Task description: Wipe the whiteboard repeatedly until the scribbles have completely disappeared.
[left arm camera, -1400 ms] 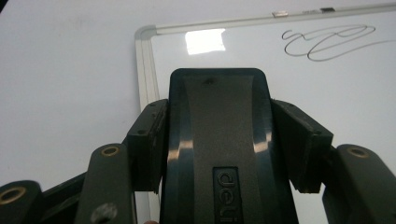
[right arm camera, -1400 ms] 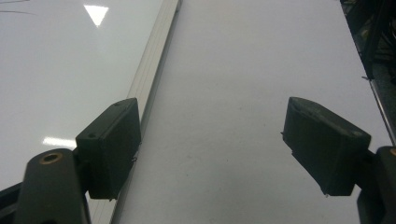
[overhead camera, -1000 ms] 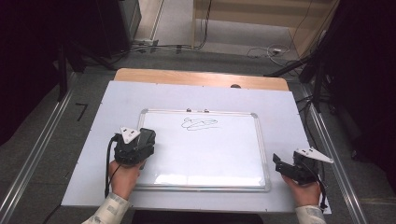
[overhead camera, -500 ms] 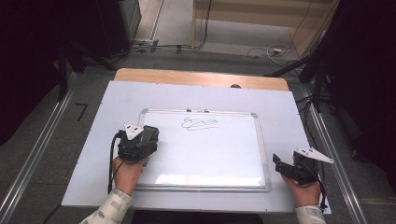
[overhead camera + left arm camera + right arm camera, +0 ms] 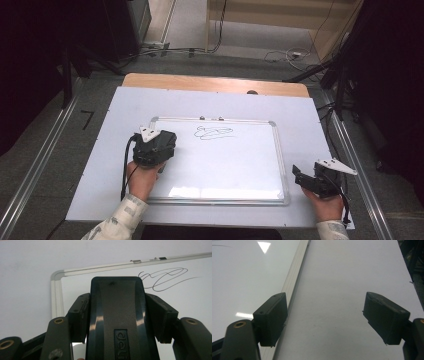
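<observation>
A framed whiteboard lies flat on the white table cover, with a black scribble near its far edge. My left gripper hovers over the board's near-left part, left of the scribble. It is shut on a black whiteboard eraser, which both pads press from the sides. The scribble lies ahead and to the right of the eraser. My right gripper rests just outside the board's right frame. In the right gripper view it stands open over bare cover, with the frame at its left jaw.
The white cover lies over a wooden table whose far edge shows. Metal rails run along both sides. Cables trail on the floor behind, and dark furniture stands at left and right.
My left gripper has slid a little forward and right over the board with the eraser, closer to the scribble. The right gripper has stayed put.
</observation>
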Available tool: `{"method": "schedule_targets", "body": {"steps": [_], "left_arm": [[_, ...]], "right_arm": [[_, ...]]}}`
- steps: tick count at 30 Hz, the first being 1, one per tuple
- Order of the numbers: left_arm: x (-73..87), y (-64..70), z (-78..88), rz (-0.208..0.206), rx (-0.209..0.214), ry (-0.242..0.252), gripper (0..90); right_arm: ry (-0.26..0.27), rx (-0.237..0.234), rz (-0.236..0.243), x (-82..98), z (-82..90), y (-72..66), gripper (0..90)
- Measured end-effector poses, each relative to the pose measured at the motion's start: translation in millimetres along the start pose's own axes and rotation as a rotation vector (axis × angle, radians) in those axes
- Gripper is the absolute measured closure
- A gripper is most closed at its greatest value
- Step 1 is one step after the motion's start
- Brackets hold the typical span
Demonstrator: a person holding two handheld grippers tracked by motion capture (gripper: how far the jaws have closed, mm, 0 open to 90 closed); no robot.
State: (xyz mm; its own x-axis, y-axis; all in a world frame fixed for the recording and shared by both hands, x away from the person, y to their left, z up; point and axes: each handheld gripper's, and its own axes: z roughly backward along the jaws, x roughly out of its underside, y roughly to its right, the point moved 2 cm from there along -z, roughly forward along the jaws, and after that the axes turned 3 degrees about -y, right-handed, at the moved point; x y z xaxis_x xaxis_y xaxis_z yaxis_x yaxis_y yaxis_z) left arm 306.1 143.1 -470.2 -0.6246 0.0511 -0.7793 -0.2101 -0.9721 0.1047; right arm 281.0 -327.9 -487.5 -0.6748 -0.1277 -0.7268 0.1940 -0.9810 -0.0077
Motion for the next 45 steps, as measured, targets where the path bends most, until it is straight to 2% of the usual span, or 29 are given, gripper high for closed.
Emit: {"method": "schedule_targets", "body": {"steps": [2, 7, 19, 30, 45], "left_arm": [[-3.9, 2.3, -6.9, -0.003, 0.021, -0.01, 41.1], [-11.0, 7.6, -14.9, -0.03, 0.026, -0.016, 41.1], [-25.6, 9.9, -32.5, -0.021, 0.057, -0.03, 41.2], [-36.7, 13.3, -51.6, -0.035, 0.066, -0.048, 41.2], [-43.0, 20.2, -74.3, -0.058, 0.066, -0.071, 41.2]], "right_arm": [[-0.001, -0.001, 0.001, 0.2, 0.1, -0.6, 18.3], [0.0, -0.003, 0.004, 0.1, 0.1, -0.6, 18.2], [-0.002, -0.004, 0.005, 0.2, -0.4, -0.9, 18.3], [-0.002, -0.005, 0.005, 0.2, -0.4, -0.9, 18.3], [-0.004, -0.007, 0.002, 0.3, -0.4, -0.7, 18.3]]}}
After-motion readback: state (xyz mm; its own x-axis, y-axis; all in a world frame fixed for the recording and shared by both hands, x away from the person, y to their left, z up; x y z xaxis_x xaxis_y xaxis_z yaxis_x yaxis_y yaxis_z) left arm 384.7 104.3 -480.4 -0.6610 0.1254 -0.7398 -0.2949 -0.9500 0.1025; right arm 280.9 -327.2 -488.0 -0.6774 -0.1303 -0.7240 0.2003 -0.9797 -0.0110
